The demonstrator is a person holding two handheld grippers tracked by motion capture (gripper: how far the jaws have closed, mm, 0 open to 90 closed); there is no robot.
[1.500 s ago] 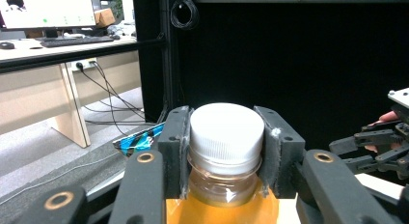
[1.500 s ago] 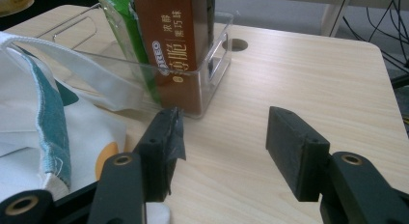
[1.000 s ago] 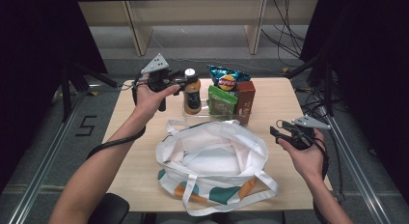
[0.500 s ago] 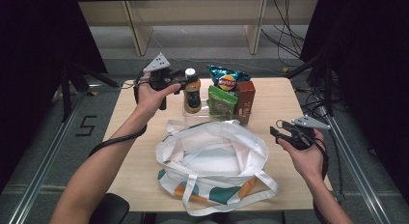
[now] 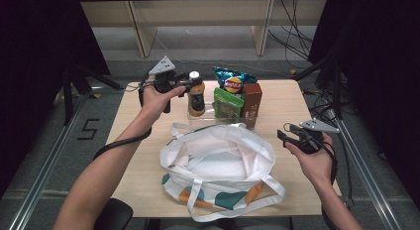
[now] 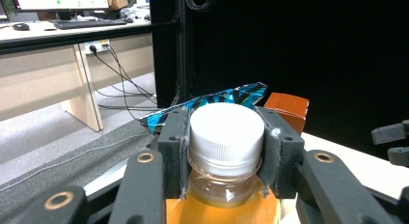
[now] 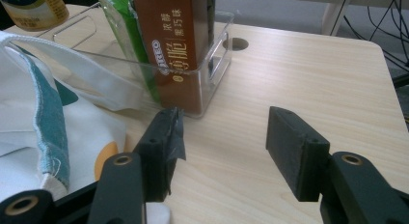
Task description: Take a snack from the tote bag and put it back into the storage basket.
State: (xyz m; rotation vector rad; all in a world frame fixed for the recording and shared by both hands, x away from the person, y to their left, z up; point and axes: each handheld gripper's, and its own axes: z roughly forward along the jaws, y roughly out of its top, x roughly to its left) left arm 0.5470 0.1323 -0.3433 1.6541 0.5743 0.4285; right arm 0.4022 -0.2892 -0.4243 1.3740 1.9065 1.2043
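Note:
A bottle of amber drink with a white cap (image 5: pixel 196 93) (image 6: pixel 226 132) stands in a clear plastic tray (image 5: pixel 207 114) at the back of the table. My left gripper (image 5: pixel 191 82) (image 6: pixel 226 137) is shut on its cap, a pad pressed against each side. A white tote bag (image 5: pixel 218 160) (image 7: pixel 38 122) with teal and orange patches lies open in the middle. My right gripper (image 5: pixel 283 136) (image 7: pixel 222 137) hovers open to the right of the bag, over bare wood near the tray's corner, with nothing between its pads.
The tray (image 7: pixel 217 64) also holds a green packet (image 5: pixel 227 103) and a brown box (image 5: pixel 251 98) (image 7: pixel 178 40). A blue chip bag (image 5: pixel 232 81) (image 6: pixel 212 101) stands behind them. The wooden table (image 5: pixel 292 101) has free room at its right and left sides.

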